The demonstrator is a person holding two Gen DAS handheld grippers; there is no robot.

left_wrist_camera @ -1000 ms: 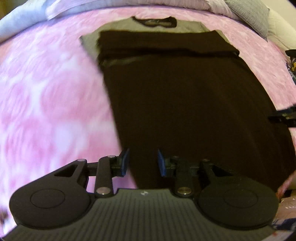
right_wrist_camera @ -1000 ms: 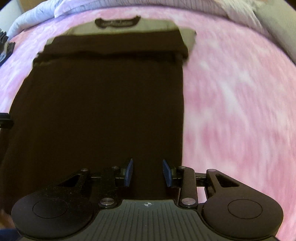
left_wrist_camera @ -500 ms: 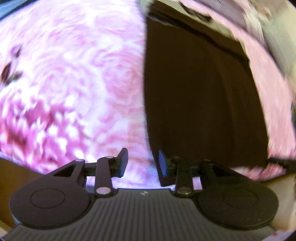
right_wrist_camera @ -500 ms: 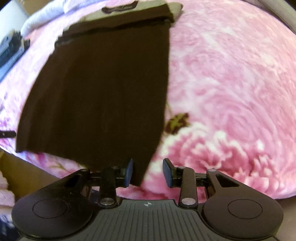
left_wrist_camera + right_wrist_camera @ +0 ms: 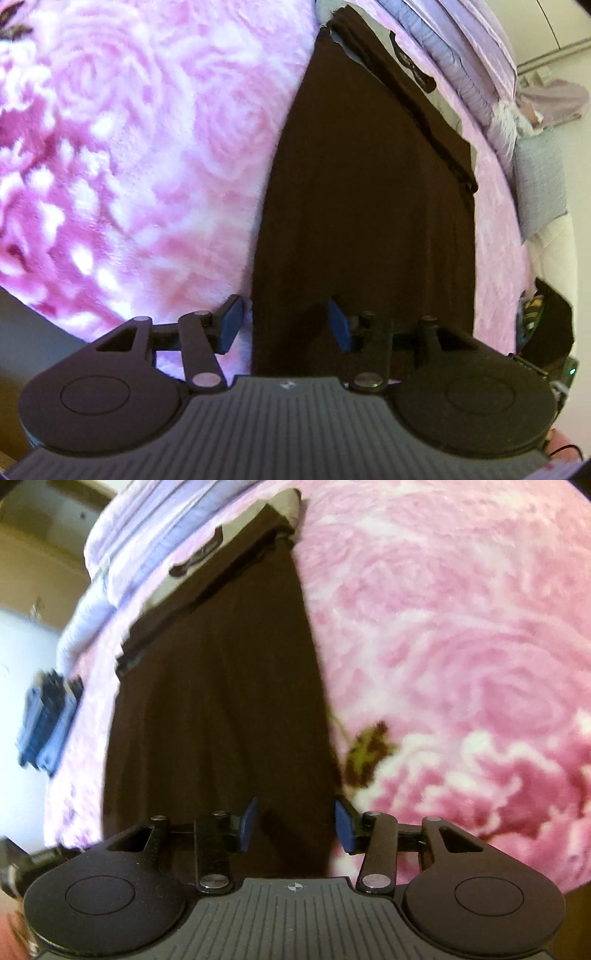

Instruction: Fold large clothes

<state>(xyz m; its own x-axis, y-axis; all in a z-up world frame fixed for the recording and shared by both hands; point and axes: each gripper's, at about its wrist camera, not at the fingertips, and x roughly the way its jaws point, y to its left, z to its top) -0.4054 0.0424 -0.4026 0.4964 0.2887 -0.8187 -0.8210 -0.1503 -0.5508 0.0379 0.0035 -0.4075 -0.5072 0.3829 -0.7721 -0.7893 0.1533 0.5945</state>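
A large dark brown garment lies flat on a pink flowered blanket, its grey-green top and dark collar at the far end. My left gripper hangs over the garment's near left corner. Its jaws are opening, the cloth's left edge lies between them, and the pads do not press on it. In the right wrist view the same garment runs away from me. My right gripper stands over its near right corner, jaws opening, with the cloth's right edge between the pads and not squeezed.
Lavender bedding and a grey pillow are piled beyond the collar. A blue and black object lies on the blanket left of the garment. A dark item sits at the bed's right side. The blanket's near edge drops off just below the grippers.
Both grippers have drawn back from over the garment to its near corners at the bed's edge. Each has rolled, so the garment now looks tilted. Both pairs of jaws stand wider.
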